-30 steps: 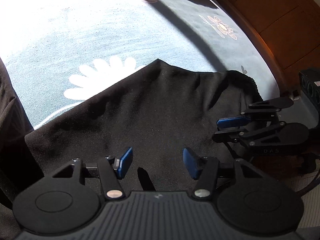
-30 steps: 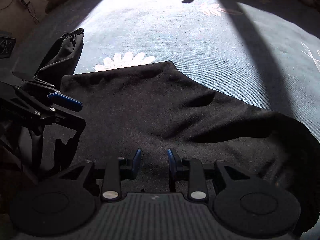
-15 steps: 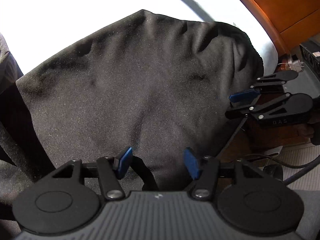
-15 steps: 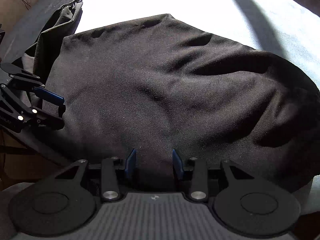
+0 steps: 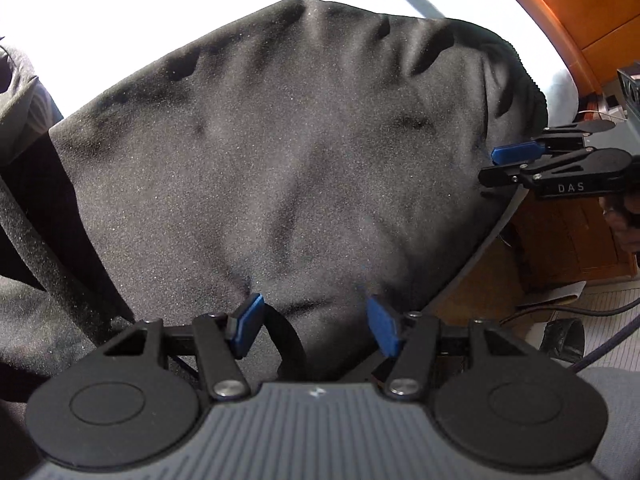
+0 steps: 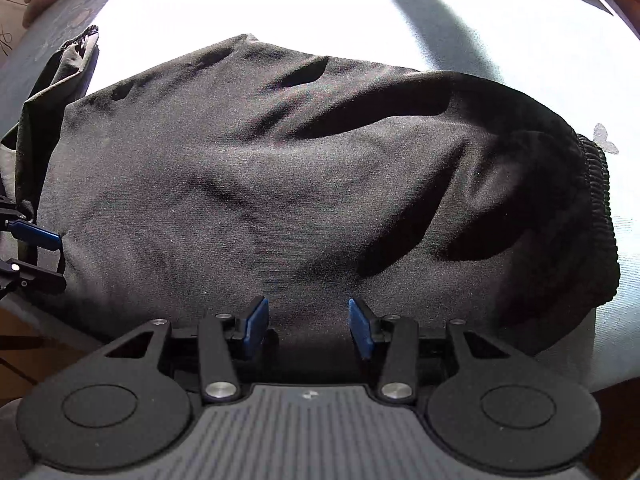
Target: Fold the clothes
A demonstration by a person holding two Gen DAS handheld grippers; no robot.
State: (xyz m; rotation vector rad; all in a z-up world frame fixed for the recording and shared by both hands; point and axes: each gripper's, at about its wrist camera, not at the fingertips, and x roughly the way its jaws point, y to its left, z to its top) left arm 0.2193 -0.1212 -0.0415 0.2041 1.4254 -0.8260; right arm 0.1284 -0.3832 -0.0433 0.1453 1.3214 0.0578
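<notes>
A black garment (image 5: 304, 152) lies spread on the pale bedsheet (image 5: 120, 20), its near edge drooping over the bed's side. My left gripper (image 5: 314, 316) is open at that near edge, with cloth bulging between its blue pads. My right gripper (image 6: 308, 314) is open too, astride the same hem further right; the garment (image 6: 300, 184) fills its view, its ribbed cuff (image 6: 596, 200) at the right. Each gripper shows in the other's view: the right gripper (image 5: 498, 164) at the garment's right side, the left gripper (image 6: 56, 258) at its left side.
A second dark garment (image 6: 60, 80) lies bunched at the left of the bed. Wooden furniture (image 5: 580, 20) stands to the right, with cables (image 5: 560, 312) on the floor below. A hand (image 5: 628, 220) holds the right gripper's handle. Sunlight whitens the sheet (image 6: 280, 0).
Both grippers have come down and in toward the garment's near edge, so the cloth now fills both views. The right gripper's fingers have spread slightly wider.
</notes>
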